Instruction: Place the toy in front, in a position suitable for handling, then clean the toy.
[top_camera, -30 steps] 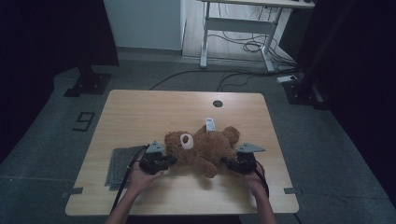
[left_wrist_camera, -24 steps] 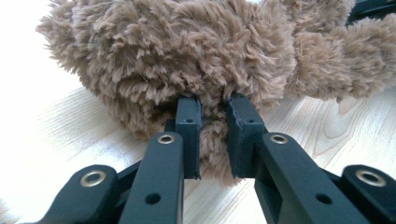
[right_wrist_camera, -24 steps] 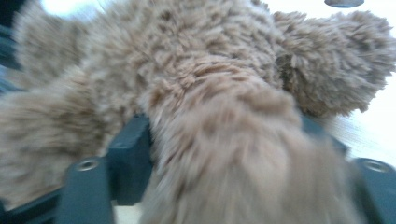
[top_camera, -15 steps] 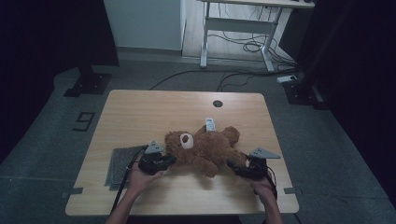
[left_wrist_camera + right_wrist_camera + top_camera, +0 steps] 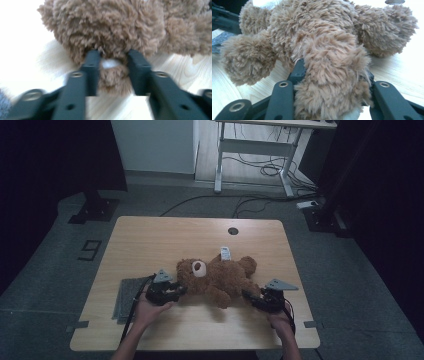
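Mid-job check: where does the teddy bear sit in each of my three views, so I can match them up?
High view: the teddy bear lies near the table's front middle, between the left tongs and right tongs.
Left gripper view: the bear spans the upper frame, one furry part between the jaws.
Right gripper view: the bear covers most of the frame, a limb between the jaws.
Shared landmark: the pale wooden tabletop.

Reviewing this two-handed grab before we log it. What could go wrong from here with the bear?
1. The left hand-held gripper pinches only a small tuft of the teddy bear near its head; plush compresses, so it may slip out under pull.
2. The right hand-held gripper has a thick limb between its jaws; pulling the two apart could strain seams.
3. The bear's white tag hangs loose and may snag.
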### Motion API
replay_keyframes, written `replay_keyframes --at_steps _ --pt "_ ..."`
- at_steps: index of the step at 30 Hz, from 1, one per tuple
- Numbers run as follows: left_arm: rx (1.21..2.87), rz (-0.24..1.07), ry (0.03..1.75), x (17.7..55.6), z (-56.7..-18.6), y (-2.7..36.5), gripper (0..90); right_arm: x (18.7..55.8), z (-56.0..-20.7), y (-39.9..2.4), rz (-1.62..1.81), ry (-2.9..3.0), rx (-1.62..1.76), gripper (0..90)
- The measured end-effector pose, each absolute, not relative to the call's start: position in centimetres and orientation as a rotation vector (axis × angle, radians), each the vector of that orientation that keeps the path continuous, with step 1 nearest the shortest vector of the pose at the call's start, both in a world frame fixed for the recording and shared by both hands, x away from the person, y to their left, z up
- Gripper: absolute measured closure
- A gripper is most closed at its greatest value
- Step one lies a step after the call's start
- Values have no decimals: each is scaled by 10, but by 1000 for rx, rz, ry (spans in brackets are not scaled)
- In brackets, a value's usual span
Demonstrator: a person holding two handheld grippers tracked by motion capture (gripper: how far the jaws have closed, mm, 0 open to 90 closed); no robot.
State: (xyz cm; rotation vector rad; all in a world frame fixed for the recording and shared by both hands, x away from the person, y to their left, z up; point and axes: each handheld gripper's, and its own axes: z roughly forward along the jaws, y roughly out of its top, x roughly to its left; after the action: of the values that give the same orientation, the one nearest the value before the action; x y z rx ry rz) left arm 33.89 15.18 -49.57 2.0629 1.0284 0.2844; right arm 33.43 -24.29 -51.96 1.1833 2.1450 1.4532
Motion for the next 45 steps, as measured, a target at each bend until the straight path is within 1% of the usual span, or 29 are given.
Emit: replay_keyframes --at_steps 1,2,3,5,9,13,15,25,35,45 --pt "2064 306 1029 335 -494 155 406 334 -520 -244 1452 2142 1187 546" --pt "2061 314 1032 332 -492 160 406 334 -520 -244 1452 2142 1187 546" --pt "2045 351 1046 324 -489 170 339 334 -520 -244 1453 2141 1185 544" --pt "2030 384 1058 317 -487 180 298 334 -520 -244 1456 2140 1187 541" --pt "1983 426 1067 306 -490 200 315 334 -521 -245 1459 2142 1190 535" --pt "1981 420 1101 302 -493 212 287 334 -522 -245 1464 2139 1196 531" --pt "1954 426 1137 297 -495 224 277 334 -523 -245 1466 2136 1200 528" --pt "1958 485 1242 292 -503 253 273 333 -524 -245 1464 2134 1198 515" --pt "2012 479 1291 299 -519 255 246 334 -526 -245 1456 2145 1210 508" --pt "2060 497 1262 301 -522 244 151 334 -527 -245 1452 2145 1208 504"
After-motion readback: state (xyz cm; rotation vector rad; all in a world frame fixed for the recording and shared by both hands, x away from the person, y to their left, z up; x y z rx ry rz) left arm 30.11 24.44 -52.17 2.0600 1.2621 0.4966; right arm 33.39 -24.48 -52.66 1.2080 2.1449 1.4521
